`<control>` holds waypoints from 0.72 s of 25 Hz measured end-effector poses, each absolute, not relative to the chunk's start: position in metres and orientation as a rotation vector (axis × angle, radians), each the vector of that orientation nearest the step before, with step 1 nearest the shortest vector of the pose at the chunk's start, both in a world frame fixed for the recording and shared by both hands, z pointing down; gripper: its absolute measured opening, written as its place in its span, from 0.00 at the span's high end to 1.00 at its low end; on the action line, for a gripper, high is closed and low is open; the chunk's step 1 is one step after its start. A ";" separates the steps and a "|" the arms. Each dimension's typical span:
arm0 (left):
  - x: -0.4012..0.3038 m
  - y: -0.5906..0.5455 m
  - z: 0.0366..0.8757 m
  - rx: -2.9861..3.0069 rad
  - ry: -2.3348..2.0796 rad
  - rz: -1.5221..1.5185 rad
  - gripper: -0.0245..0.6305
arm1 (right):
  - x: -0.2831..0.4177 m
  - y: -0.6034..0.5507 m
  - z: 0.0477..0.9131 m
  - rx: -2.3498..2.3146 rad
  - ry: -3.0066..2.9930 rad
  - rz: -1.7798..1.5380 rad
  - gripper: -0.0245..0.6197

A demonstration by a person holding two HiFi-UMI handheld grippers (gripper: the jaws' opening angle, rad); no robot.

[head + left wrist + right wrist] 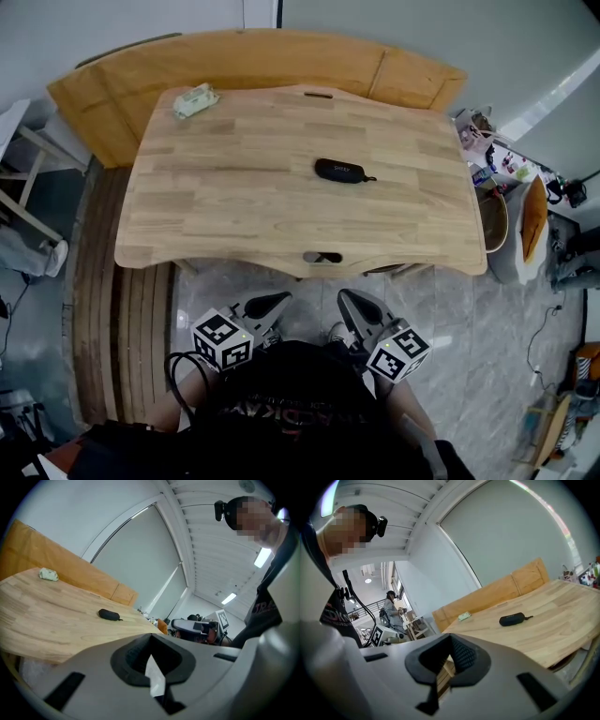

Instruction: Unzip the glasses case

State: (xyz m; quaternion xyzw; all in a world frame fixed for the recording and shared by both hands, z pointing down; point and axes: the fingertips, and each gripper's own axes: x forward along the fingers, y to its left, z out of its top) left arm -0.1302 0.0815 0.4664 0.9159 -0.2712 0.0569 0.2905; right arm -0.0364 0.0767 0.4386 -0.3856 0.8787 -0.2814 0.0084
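Close to my body, I hold the left gripper (277, 302) and right gripper (349, 302) closed and empty, short of the table (206, 225), because the glasses case (340, 171) lies mid-table, unreached.

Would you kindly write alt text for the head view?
A black glasses case lies near the middle of a wooden table, with a pale packet at its far left corner. Short of the near edge, the left gripper and right gripper hover shut, holding nothing.
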 end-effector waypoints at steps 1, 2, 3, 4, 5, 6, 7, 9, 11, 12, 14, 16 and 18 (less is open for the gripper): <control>-0.131 0.081 0.467 2.442 -0.724 0.159 0.96 | -0.037 0.076 0.439 -1.206 2.746 -0.881 0.94; -0.131 0.082 0.467 2.446 -0.727 0.163 0.96 | -0.036 0.076 0.439 -1.207 2.746 -0.883 0.94; -0.131 0.082 0.467 2.452 -0.733 0.161 0.96 | -0.034 0.075 0.440 -1.209 2.746 -0.886 0.94; -0.131 0.081 0.467 2.458 -0.743 0.158 0.96 | -0.032 0.073 0.441 -1.213 2.743 -0.890 0.94; -0.132 0.079 0.467 2.460 -0.755 0.155 0.96 | -0.030 0.070 0.442 -1.217 2.739 -0.893 0.94; -0.133 0.077 0.467 2.454 -0.769 0.150 0.96 | -0.028 0.065 0.443 -1.221 2.736 -0.895 0.94; -0.133 0.073 0.467 2.445 -0.783 0.146 0.96 | -0.026 0.061 0.442 -1.220 2.737 -0.893 0.94; -0.131 0.067 0.468 2.425 -0.808 0.142 0.96 | -0.023 0.052 0.440 -1.207 2.754 -0.879 0.94; -0.123 0.062 0.470 2.409 -0.823 0.144 0.96 | -0.015 0.043 0.440 -1.194 2.775 -0.867 0.94; -0.117 0.058 0.470 2.404 -0.829 0.144 0.96 | -0.009 0.039 0.441 -1.186 2.782 -0.866 0.94; -0.105 0.051 0.469 2.401 -0.848 0.139 0.96 | 0.004 0.029 0.443 -1.169 2.789 -0.875 0.94; -0.092 0.044 0.466 2.405 -0.877 0.139 0.96 | 0.018 0.016 0.444 -1.155 2.798 -0.885 0.94; -0.083 0.035 0.464 2.402 -0.908 0.144 0.96 | 0.030 0.000 0.445 -1.144 2.823 -0.876 0.94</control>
